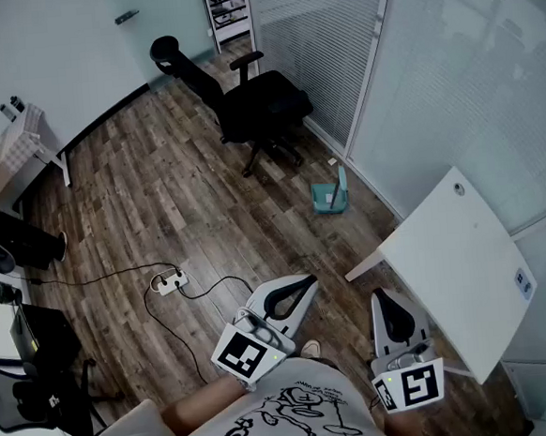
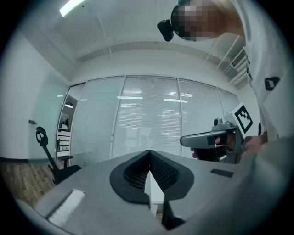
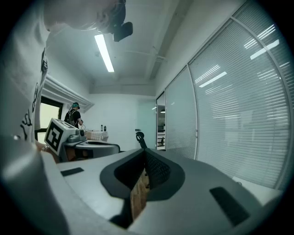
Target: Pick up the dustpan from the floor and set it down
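Note:
A teal dustpan (image 1: 330, 196) stands on the wood floor beside the glass wall, its handle pointing up. Both grippers are held close to the person's body, well short of it. My left gripper (image 1: 304, 283) points toward the dustpan, jaws shut with nothing between them. My right gripper (image 1: 384, 297) hovers next to the white table's edge, also shut and empty. In the left gripper view the left gripper (image 2: 149, 155) has its tips meeting, and the right gripper (image 2: 212, 139) shows alongside. In the right gripper view the right gripper (image 3: 144, 154) is closed too.
A black office chair (image 1: 253, 105) stands beyond the dustpan. A white table (image 1: 457, 265) is at the right. A power strip (image 1: 168, 284) with a trailing cable lies on the floor at the left. Another person (image 3: 73, 115) stands far off.

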`<state>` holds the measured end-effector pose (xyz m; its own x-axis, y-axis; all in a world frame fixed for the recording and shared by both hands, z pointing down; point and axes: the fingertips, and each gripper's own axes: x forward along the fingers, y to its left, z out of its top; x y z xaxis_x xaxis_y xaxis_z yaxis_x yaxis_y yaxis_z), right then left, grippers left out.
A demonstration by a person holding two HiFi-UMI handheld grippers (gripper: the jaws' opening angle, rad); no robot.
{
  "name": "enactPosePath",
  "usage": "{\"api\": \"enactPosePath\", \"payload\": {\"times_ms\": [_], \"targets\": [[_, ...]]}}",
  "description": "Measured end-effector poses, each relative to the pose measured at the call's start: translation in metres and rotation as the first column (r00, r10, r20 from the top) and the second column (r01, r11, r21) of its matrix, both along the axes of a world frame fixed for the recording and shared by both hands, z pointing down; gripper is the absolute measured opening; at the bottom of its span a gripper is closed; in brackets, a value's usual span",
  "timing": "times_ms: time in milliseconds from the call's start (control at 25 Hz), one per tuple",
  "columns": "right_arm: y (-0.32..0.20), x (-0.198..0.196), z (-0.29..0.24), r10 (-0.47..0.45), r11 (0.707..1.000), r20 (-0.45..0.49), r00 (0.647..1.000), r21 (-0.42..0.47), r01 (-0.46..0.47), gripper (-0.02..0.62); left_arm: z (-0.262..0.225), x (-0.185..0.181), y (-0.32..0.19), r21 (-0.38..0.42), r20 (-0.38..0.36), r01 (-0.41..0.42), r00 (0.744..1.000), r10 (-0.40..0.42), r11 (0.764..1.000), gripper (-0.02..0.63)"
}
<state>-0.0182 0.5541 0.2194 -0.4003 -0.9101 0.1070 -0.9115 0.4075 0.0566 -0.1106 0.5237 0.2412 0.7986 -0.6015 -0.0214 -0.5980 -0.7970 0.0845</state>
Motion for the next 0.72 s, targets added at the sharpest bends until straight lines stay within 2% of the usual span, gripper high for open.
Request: {"api": "enactPosePath", "payload": {"times_ms": [400, 720], "targets": [[-0.011, -0.036, 0.001, 0.016, 1.000, 0.001, 1.000, 0.011, -0.016, 0.003, 0.005, -0.038, -0.009, -0.002, 0.002, 0.002, 1.000, -0.002, 1.000, -0.006], [-0.018, -0.073, 0.018, 0.024, 0.999, 0.042, 0.999, -0.030, -0.022, 0.003, 0.016, -0.079, -0.017, -0.009, 0.012, 0.013, 1.000, -0.013, 1.000, -0.006]]}}
